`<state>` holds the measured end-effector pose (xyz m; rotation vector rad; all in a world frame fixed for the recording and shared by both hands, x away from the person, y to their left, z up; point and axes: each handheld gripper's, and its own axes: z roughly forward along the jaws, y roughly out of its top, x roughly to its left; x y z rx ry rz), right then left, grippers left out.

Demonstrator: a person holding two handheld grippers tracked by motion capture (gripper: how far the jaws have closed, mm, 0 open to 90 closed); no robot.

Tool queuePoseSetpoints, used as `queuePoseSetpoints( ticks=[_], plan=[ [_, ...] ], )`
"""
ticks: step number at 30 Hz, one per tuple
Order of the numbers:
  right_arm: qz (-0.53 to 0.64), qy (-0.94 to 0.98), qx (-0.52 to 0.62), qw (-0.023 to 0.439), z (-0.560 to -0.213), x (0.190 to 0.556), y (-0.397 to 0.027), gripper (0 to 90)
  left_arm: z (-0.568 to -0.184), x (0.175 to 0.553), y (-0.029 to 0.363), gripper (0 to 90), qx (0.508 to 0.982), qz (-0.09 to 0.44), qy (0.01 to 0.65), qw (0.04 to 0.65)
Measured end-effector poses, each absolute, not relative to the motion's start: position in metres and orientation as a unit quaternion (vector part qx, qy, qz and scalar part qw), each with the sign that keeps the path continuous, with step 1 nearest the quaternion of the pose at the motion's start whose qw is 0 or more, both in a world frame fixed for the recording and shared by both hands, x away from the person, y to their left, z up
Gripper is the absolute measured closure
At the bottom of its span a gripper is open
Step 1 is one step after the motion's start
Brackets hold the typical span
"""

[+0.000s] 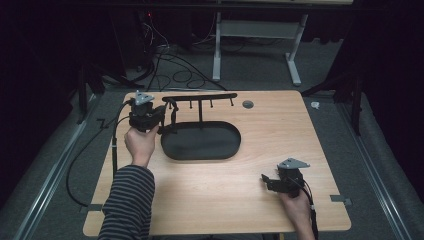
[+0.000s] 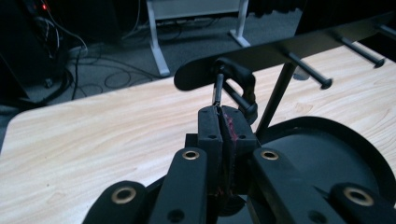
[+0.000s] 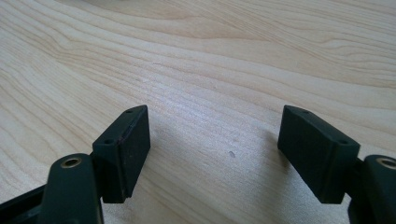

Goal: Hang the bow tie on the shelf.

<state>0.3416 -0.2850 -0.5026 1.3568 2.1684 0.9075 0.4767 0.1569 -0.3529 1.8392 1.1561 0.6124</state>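
At a wooden counter (image 1: 210, 200), the left hand-held gripper (image 2: 223, 122) is clamped on a thin metal ring carrying a black key fob (image 2: 240, 86), apparently at the end peg of a black hook rack (image 1: 200, 97) standing over an oval tray (image 1: 200, 150). The right hand-held gripper (image 3: 215, 149) rests idle, jaws apart, well away.
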Motion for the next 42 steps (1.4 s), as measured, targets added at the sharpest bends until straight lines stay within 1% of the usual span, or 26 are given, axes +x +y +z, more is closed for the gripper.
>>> queuePoseSetpoints(
  ticks=[9,16,22,30,42],
  plan=[
    [0.327,0.781,0.488,0.211,-0.502,0.342,-0.285,26.6,-0.355,0.475,0.158,82.5,0.742,0.242,0.462,0.42],
    [0.327,0.781,0.489,0.211,-0.502,0.342,-0.285,26.6,-0.353,0.47,0.161,73.2,0.745,0.23,0.46,0.425],
    [0.327,0.781,0.489,0.211,-0.502,0.342,-0.285,26.5,-0.357,0.464,0.166,67.8,0.742,0.223,0.464,0.43],
    [0.327,0.781,0.488,0.212,-0.503,0.342,-0.285,26.6,-0.358,0.455,0.171,64.0,0.742,0.224,0.461,0.432],
    [0.327,0.781,0.489,0.211,-0.502,0.342,-0.285,26.6,-0.357,0.443,0.179,60.9,0.741,0.223,0.462,0.433]
  ],
)
